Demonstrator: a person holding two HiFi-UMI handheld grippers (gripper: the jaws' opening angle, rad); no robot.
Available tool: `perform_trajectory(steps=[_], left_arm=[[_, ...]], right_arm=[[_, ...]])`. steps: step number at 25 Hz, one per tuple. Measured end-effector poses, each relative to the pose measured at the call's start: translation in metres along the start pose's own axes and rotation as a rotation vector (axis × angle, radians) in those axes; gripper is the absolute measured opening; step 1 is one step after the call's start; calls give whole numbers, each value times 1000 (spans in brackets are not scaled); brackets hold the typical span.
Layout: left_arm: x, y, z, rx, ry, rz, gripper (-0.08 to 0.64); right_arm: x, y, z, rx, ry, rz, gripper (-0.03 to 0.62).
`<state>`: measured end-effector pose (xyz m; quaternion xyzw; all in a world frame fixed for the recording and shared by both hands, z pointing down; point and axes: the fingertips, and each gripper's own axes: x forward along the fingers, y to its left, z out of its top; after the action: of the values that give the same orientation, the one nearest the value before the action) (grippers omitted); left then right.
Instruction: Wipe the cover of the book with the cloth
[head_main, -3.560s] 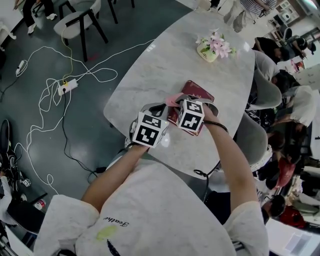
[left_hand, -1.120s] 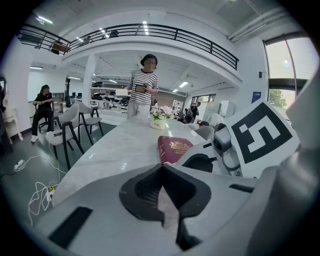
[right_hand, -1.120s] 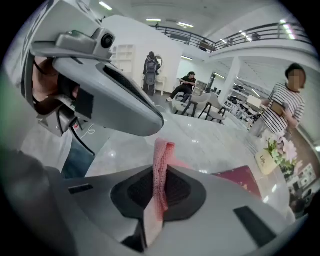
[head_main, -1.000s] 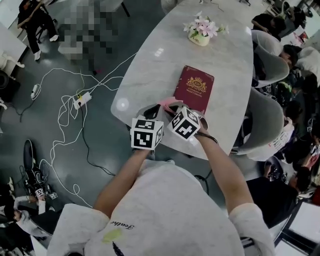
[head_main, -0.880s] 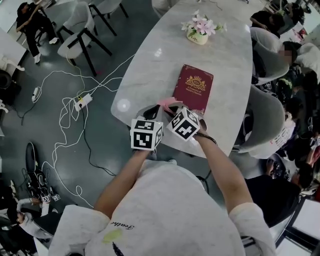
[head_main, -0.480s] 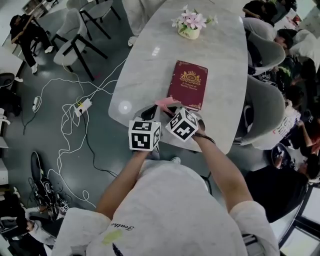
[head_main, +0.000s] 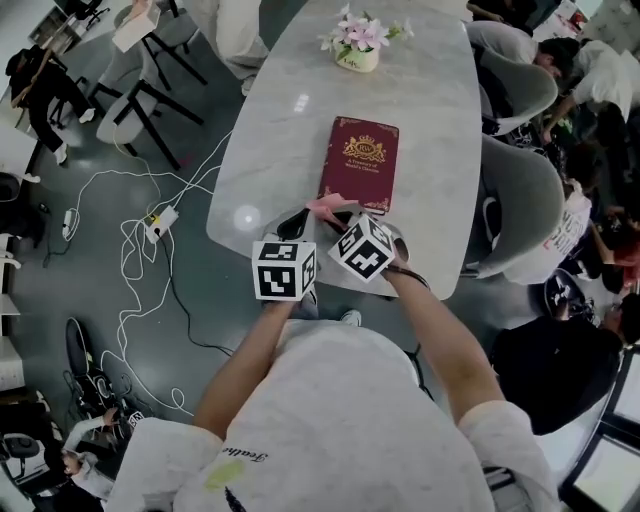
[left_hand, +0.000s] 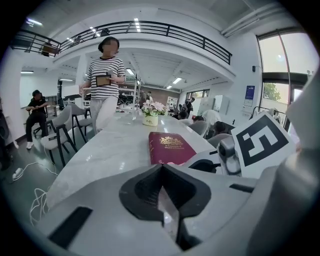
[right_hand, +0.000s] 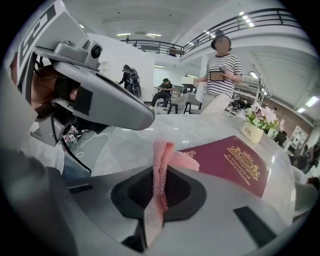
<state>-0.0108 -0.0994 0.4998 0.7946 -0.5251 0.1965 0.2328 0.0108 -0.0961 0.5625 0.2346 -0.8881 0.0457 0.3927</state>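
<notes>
A dark red book (head_main: 358, 165) with a gold crest lies flat on the marble table (head_main: 290, 150), closed and lengthwise ahead of me. It also shows as the book (left_hand: 167, 146) and the book (right_hand: 235, 162) in the gripper views. My right gripper (head_main: 338, 220) is shut on a pink cloth (right_hand: 161, 167), whose free end flops toward the book's near left corner. The cloth (head_main: 325, 207) sits just short of the cover. My left gripper (left_hand: 161, 172) is shut with nothing in it, close beside the right one at the table's near edge.
A small pot of pink flowers (head_main: 357, 40) stands at the table's far end. Grey chairs (head_main: 520, 190) line the right side. White cables and a power strip (head_main: 158, 217) lie on the floor at left. A person in a striped shirt (left_hand: 106, 82) stands beyond the table.
Both grippers have drawn back toward me off the book's near end, so the whole cover shows. The right gripper still holds the cloth. My head view has shifted.
</notes>
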Motion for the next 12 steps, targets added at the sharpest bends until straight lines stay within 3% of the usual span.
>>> perform_trajectory(steps=[12], left_arm=[[10, -23, 1, 17, 1, -19, 6]], right_arm=[[-21, -14, -26, 66, -9, -44, 21]])
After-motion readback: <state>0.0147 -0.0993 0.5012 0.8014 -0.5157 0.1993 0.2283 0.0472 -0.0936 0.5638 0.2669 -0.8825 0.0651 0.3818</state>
